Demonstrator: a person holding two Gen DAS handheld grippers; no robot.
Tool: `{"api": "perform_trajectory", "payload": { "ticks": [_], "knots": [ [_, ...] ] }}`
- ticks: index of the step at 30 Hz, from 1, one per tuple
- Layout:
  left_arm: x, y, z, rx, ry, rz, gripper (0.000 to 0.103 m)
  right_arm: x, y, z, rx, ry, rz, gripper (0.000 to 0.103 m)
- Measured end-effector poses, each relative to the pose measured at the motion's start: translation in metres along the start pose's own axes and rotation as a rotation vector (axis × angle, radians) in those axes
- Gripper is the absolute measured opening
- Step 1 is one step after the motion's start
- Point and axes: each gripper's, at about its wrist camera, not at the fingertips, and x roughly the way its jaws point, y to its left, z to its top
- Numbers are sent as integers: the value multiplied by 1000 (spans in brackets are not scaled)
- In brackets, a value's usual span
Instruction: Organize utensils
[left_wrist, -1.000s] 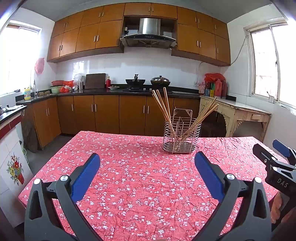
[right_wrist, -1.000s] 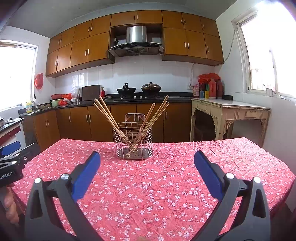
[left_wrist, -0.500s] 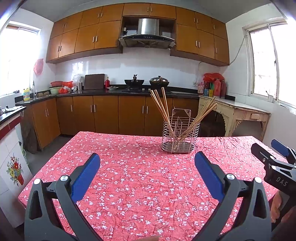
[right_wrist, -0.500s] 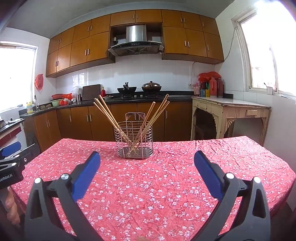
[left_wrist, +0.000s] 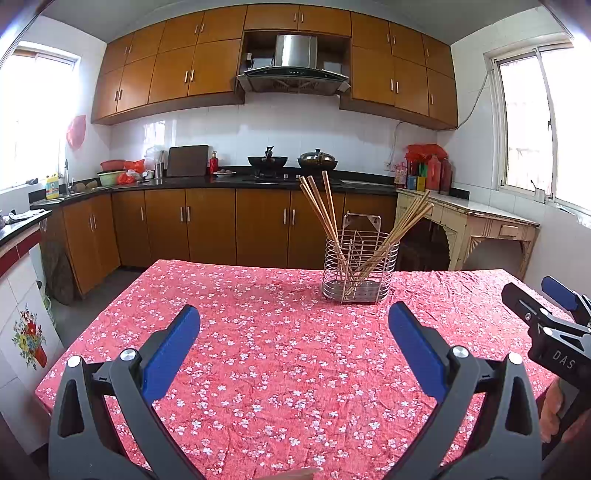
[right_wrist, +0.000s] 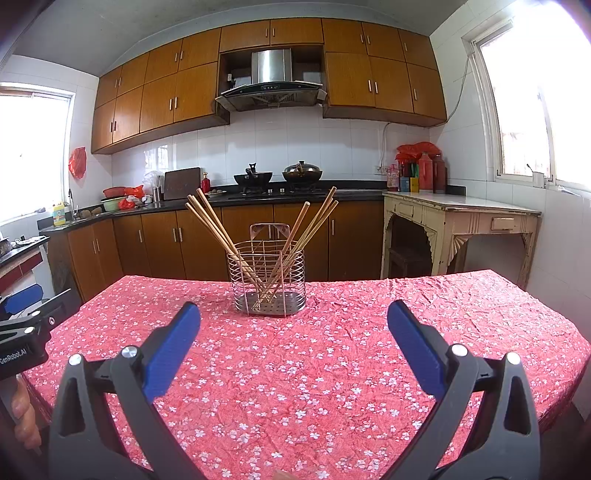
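A wire utensil basket (left_wrist: 360, 273) stands on the red flowered tablecloth (left_wrist: 280, 350) at the far side of the table. It also shows in the right wrist view (right_wrist: 267, 282). Several wooden chopsticks (left_wrist: 325, 218) lean out of it in two bunches, left and right (right_wrist: 218, 230). My left gripper (left_wrist: 294, 328) is open and empty above the near table, well short of the basket. My right gripper (right_wrist: 293, 325) is open and empty too. Each gripper shows at the edge of the other's view: the right one (left_wrist: 554, 321), the left one (right_wrist: 22, 325).
Brown kitchen cabinets (left_wrist: 207, 225) and a dark counter with a stove and pots (left_wrist: 267, 162) run behind the table. A cream side table (left_wrist: 476, 229) stands at the right under a window. The table edge drops off at the left (left_wrist: 92, 325).
Both grippers have drifted slightly; the basket sits a little higher and more left in the left wrist view. Both stay open and empty.
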Motion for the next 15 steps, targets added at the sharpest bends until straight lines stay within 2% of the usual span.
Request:
{"api": "perform_trajectory", "payload": {
  "ticks": [15],
  "knots": [
    [1,-1,-1,1,1,-1,101,1,0,0,5,-1,-1,99]
  ]
}}
